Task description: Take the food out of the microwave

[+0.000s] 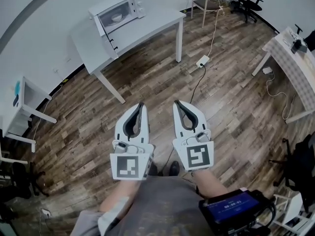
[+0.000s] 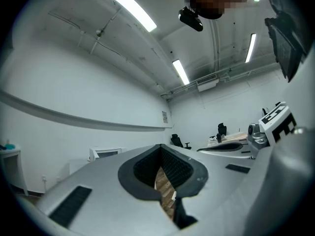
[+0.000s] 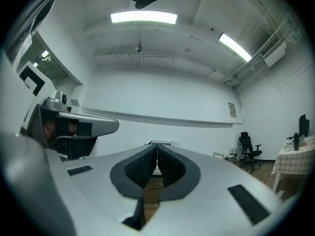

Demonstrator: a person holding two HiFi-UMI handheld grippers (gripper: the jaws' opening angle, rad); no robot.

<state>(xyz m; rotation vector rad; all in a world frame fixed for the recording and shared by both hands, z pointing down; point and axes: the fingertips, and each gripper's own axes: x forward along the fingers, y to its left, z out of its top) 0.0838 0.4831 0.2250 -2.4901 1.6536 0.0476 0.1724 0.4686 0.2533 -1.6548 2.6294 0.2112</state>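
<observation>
A white microwave (image 1: 115, 11) stands on a white table (image 1: 152, 26) far across the room, and a pale bowl (image 1: 116, 17) shows in its front. Both grippers hover over the wood floor well short of the table, side by side and pointing toward it. My left gripper (image 1: 141, 104) is shut with nothing in it, and so is my right gripper (image 1: 176, 103). In the left gripper view the microwave (image 2: 106, 153) sits small, left of the shut tips (image 2: 160, 146). In the right gripper view it (image 3: 162, 143) peeks out just behind the shut tips (image 3: 156, 145).
A small white side table (image 1: 22, 107) stands at the left. A power strip (image 1: 202, 61) with a cable lies on the floor past the table leg. A checked-cloth table (image 1: 295, 63) is at the right, and chairs (image 1: 246, 1) stand at the back.
</observation>
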